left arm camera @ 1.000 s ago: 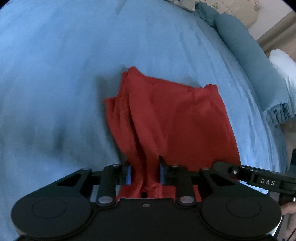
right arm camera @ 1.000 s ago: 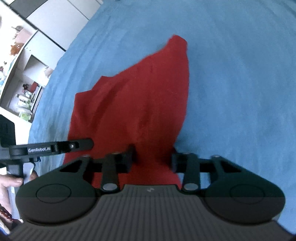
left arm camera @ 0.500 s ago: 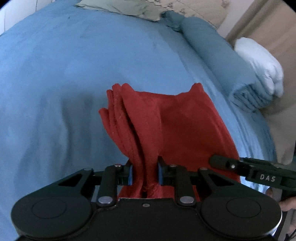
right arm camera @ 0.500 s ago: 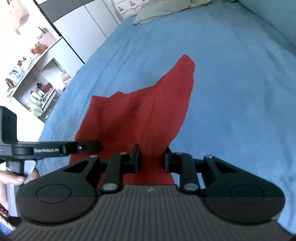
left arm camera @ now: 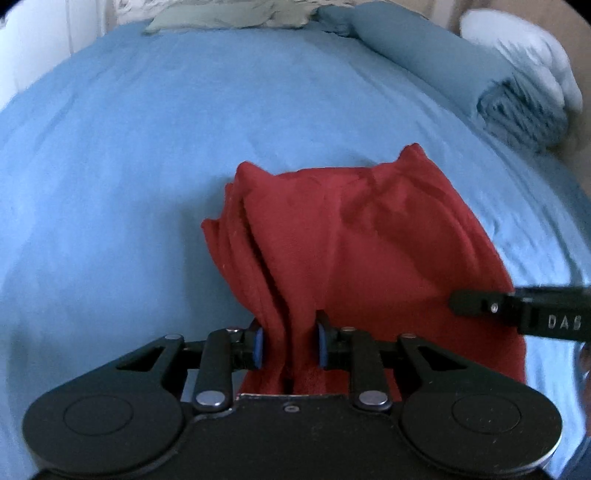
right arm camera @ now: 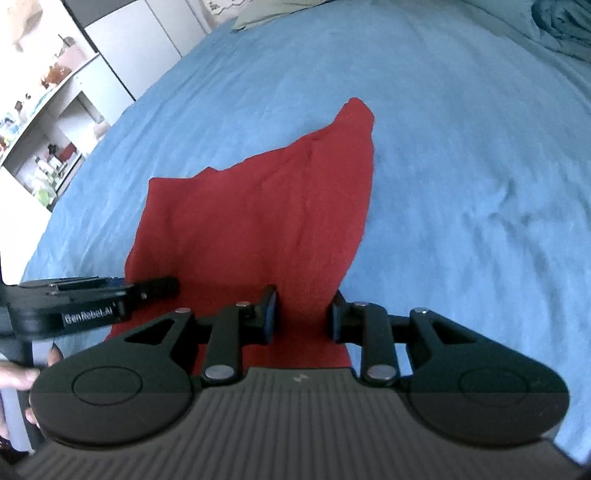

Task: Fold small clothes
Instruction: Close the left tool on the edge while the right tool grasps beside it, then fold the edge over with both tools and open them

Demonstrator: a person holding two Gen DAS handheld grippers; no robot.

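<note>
A small red garment (left arm camera: 369,243) hangs over the blue bed (left arm camera: 147,155). My left gripper (left arm camera: 289,343) is shut on its bunched near-left edge. In the right wrist view the red garment (right arm camera: 258,214) stretches away to a far tip on the bed, and my right gripper (right arm camera: 303,314) is shut on its near-right edge. The two grippers hold the same edge side by side; each one's finger shows at the side of the other's view. The cloth hides the sheet under it.
A rolled blue blanket (left arm camera: 461,74) and a white pillow (left arm camera: 524,55) lie at the bed's far right. Greenish pillows (left arm camera: 229,16) lie at the head. Shelves with small items (right arm camera: 48,110) and a cabinet stand left of the bed.
Both grippers rose and tilted up, lifting the near edge of the garment. My right gripper's jaws narrowed onto the cloth. More of the bed's far end came into view.
</note>
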